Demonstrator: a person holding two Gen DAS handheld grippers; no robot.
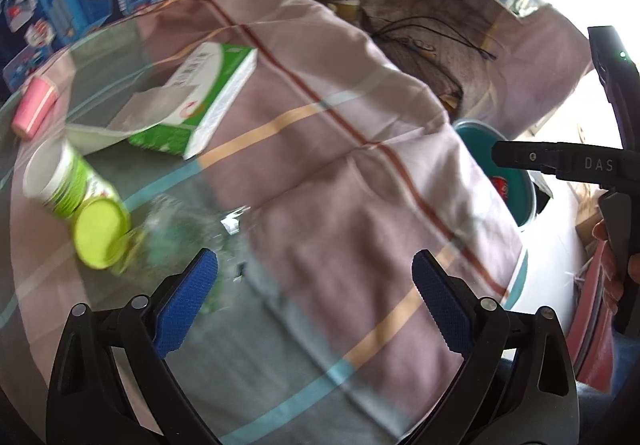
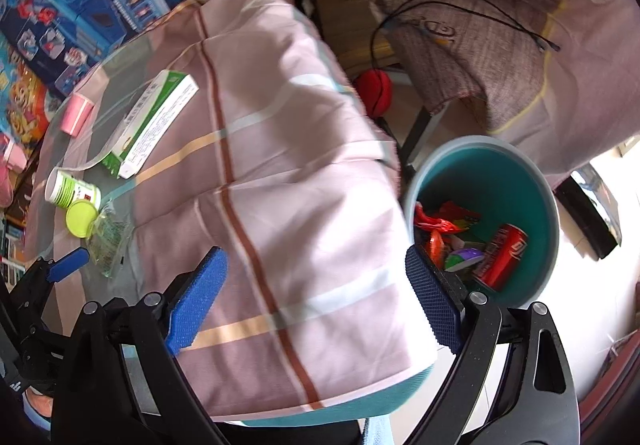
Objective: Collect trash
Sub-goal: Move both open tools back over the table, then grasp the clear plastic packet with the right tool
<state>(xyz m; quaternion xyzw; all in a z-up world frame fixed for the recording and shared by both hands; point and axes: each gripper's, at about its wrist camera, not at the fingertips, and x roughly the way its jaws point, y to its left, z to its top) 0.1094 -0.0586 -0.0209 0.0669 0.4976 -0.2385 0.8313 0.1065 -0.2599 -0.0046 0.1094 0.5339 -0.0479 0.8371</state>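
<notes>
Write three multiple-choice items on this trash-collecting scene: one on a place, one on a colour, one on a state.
1. Where does the red can lie?
A. On the table
B. Inside the teal bin
C. Between the right claw's fingers

2. What colour is the loose round lid beside the tipped cup?
A. Yellow-green
B. Red
C. Blue

3. How does the right claw stand?
A. Shut on the green-and-white box
B. Shut on the lid
C. Open, holding nothing

Answers:
1. B, the can rests among wrappers at the bin's bottom.
2. A, the lid shows lime yellow-green on the glass-topped table.
3. C, its blue pads stand wide apart with only tablecloth behind them.
</notes>
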